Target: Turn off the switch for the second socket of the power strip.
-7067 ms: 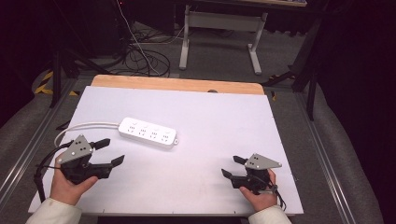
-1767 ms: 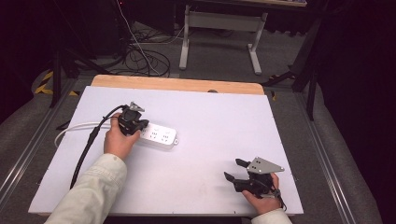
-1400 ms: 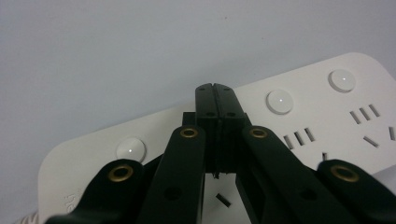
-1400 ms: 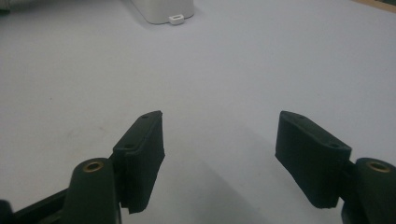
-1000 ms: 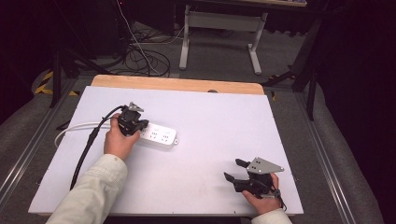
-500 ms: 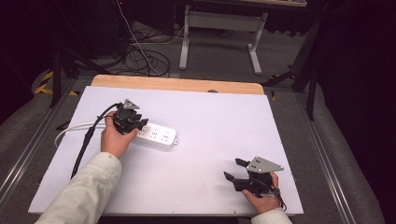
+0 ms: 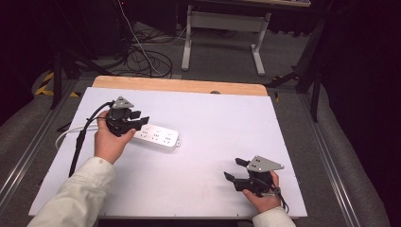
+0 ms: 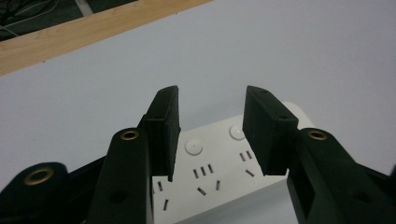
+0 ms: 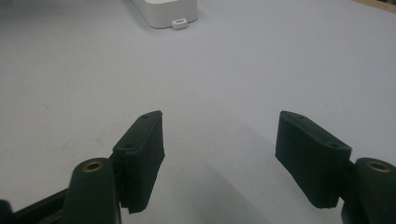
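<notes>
A white power strip (image 7: 158, 137) lies flat on the white table (image 7: 213, 123), left of the middle. My left gripper (image 7: 141, 119) hovers just over the strip's left end, held by a hand in a pale sleeve. In the left gripper view its jaws stand partly apart and have just been opening; the strip's sockets and round buttons (image 8: 210, 158) show through the gap, below the pads, untouched. My right gripper (image 7: 232, 169) rests near the table's front right, open wide and empty. The right gripper view has the strip's end (image 9: 168, 11) far off.
The strip's white cord (image 7: 64, 138) runs off the table's left side, beside the left gripper's black cable (image 7: 78, 142). A wooden strip (image 7: 179, 85) edges the far side of the table. Beyond it are cables on the floor and a desk frame (image 7: 222, 33).
The left gripper has lifted off the power strip's left end and drifted slightly left, its jaws parting. The right gripper has stayed where it was.
</notes>
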